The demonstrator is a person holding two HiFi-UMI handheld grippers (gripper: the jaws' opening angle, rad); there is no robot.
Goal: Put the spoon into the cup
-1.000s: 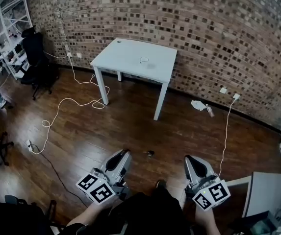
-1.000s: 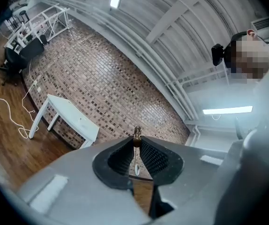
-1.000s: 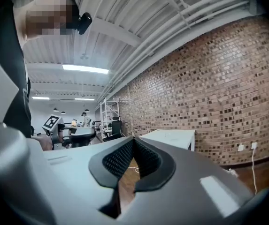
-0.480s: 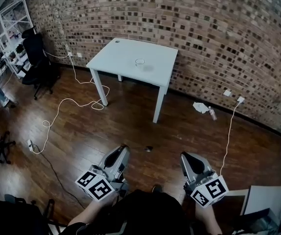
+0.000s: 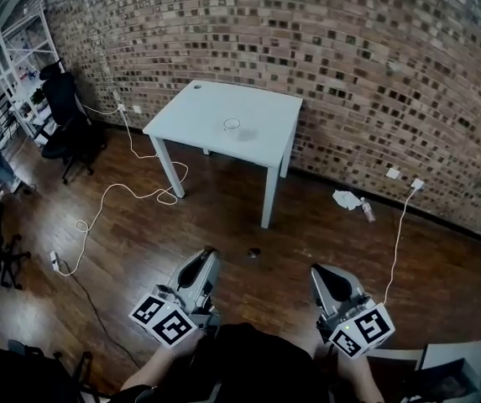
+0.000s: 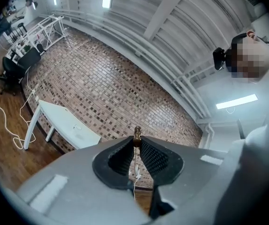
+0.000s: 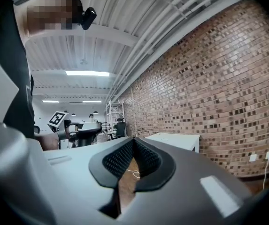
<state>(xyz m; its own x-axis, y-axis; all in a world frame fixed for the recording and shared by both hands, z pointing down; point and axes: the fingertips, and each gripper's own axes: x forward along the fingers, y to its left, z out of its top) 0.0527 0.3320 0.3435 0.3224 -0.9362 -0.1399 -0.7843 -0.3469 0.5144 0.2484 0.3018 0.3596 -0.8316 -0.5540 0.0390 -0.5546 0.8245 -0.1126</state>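
**At left, spoon (image 6: 137, 134) gripped; cup (image 5: 232, 124) across the room**

Only a small brown tip showing above the left gripper (image 6: 136, 143) jaws, nearly closed on it. Right gripper (image 7: 133, 142) jaws pressed together, holding nothing. Pale ring of a cup mid-tabletop (image 5: 265, 116), upper centre, well clear of every edge. Wooden floor (image 5: 139, 250) between, white cable (image 5: 106, 189) looping left.

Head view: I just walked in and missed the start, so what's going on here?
A person stands on the wood floor, away from the white table, with a gripper in each hand. The left gripper is pinched on a small brown tip, likely the spoon. The right gripper is shut with nothing in it. The cup sits on the table, not yet reached.
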